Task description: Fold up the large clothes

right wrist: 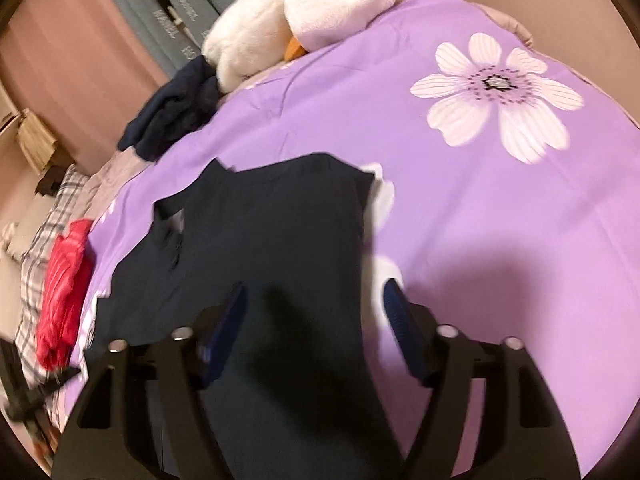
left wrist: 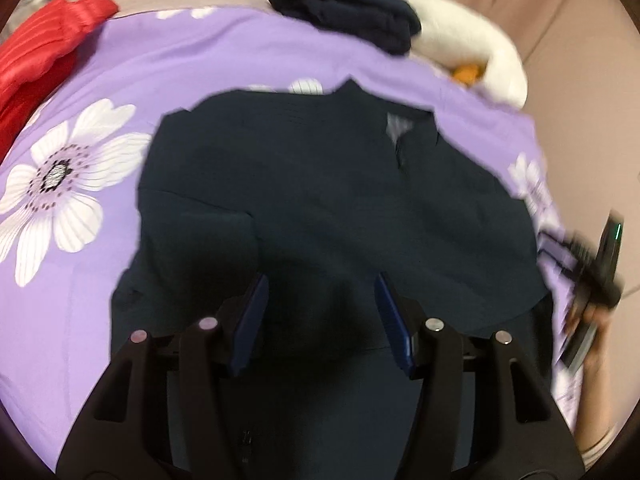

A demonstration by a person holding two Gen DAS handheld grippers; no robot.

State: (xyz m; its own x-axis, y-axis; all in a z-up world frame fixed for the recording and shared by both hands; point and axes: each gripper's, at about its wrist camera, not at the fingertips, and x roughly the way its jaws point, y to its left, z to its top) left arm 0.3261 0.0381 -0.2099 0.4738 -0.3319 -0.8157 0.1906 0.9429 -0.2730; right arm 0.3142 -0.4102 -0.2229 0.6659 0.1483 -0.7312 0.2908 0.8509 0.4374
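Observation:
A dark navy garment (left wrist: 312, 184) lies spread out on a purple bedspread (left wrist: 100, 280) printed with white flowers. My left gripper (left wrist: 322, 296) hovers over the garment's near part, its blue-padded fingers (left wrist: 250, 312) apart with nothing clamped. At the right edge of that view my right gripper (left wrist: 560, 252) shows as a blur in a person's hand (left wrist: 592, 344). In the right wrist view the navy garment (right wrist: 260, 240) runs under my right gripper (right wrist: 316, 304). This gripper is open: one finger is over the cloth, the other over the bedspread (right wrist: 480, 260) beside the garment's edge.
A red garment (left wrist: 44, 48) (right wrist: 64, 280) lies at the bedspread's edge. A folded dark garment (left wrist: 344, 12) (right wrist: 172, 112) rests beside a white plush toy (left wrist: 460, 40) (right wrist: 300, 12) at the far end. Grey book spines (right wrist: 172, 12) and plaid bedding (right wrist: 60, 208) lie beyond.

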